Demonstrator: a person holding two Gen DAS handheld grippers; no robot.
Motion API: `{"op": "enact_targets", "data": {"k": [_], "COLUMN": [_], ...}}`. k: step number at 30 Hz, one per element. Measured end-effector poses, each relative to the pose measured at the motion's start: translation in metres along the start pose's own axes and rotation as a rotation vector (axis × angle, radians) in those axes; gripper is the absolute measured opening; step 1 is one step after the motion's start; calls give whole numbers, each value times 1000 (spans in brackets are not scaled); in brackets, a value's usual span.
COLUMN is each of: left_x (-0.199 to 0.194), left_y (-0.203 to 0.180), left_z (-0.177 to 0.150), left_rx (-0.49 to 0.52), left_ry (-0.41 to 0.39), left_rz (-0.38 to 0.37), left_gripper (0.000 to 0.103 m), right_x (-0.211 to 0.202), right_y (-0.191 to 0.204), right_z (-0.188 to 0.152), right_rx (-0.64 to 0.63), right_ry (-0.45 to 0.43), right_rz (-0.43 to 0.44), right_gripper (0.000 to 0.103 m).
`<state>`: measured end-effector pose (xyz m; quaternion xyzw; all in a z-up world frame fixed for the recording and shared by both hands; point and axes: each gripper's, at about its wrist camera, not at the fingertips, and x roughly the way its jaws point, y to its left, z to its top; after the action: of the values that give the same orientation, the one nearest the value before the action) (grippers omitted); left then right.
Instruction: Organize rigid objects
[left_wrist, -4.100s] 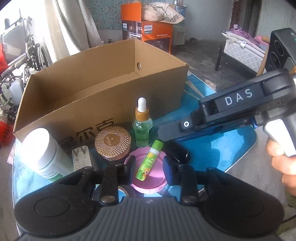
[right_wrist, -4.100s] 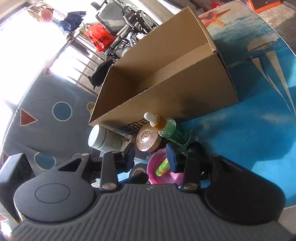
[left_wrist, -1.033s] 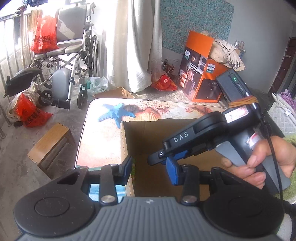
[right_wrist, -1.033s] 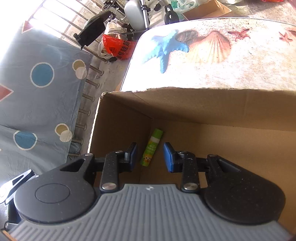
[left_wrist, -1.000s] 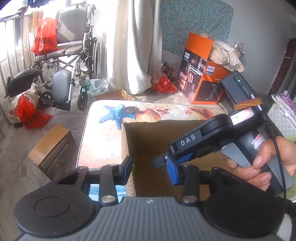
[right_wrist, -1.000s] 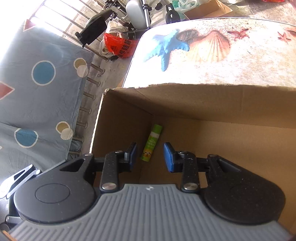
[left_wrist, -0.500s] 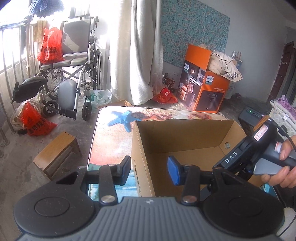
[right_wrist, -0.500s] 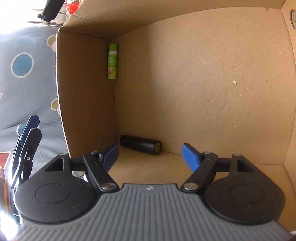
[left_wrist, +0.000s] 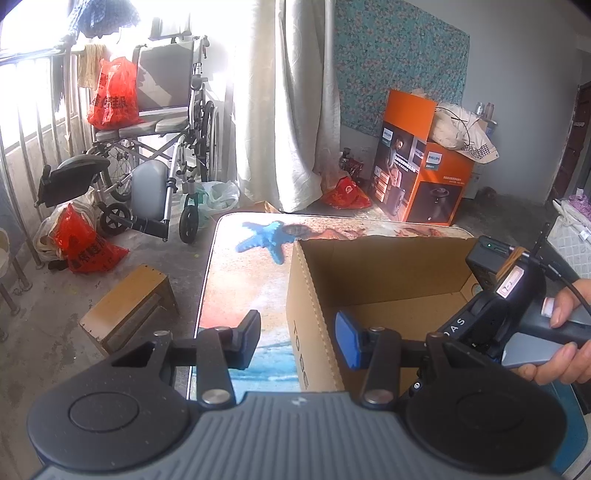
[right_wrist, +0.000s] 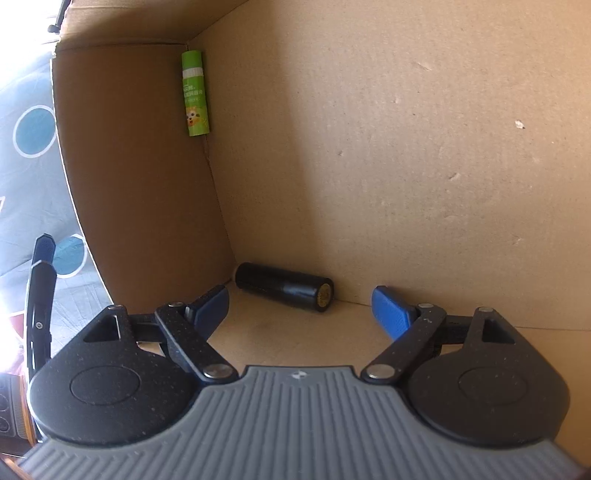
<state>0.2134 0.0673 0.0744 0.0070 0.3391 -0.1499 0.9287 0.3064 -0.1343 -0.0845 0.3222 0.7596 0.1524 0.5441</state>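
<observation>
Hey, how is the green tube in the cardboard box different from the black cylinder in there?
The green printed tube is bright, with a white band and a cartoon label; the black cylinder is dark and plain, with a gold end. The green tube lies in the far corner, the black cylinder in the near one. Both lie on their sides on the floor of the cardboard box.

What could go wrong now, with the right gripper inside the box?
1. The black cylinder lies on its side just ahead of the open right gripper; a nudge may roll it.
2. The right gripper sits low in the cardboard box; lifting out, it might catch a wall and shift the box.
</observation>
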Motion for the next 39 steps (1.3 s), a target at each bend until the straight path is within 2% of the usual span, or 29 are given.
{"op": "enact_targets", "data": {"k": [9,14,17,21,30,33,37,39], "left_x": [-2,-8,-10,-10,-8,-8,-8,-8], "left_y": [4,6,8,10,10,8,9,9], "left_z": [0,1,0,0,-1,-2,-4,-5], "left_rx": [-3,-11,-18,-24,-25,-21,-23,-29], "left_ry": [-7,-18,-18,-16,-11,-14,-20,-19], "left_rz": [2,7,13,16,17,17,19,17], "left_gripper": [48,48,48,48,48,48,50,50], "right_x": [7,-2,-6,-8,-3,-9,-26,-28], "right_y": [19,28,38,39,42,46,58,66], "right_z": [6,14,20,29,41,32,9,-1], "right_rx": [-11,-16,-24,7,80,61,-62,-133], "right_ry": [21,-12,-58,-98,-162,-211,-242,-218], "right_rz": [78,148,157,223,307,266,88,16], "right_gripper": [85,87,90,90,90,90,87,79]}}
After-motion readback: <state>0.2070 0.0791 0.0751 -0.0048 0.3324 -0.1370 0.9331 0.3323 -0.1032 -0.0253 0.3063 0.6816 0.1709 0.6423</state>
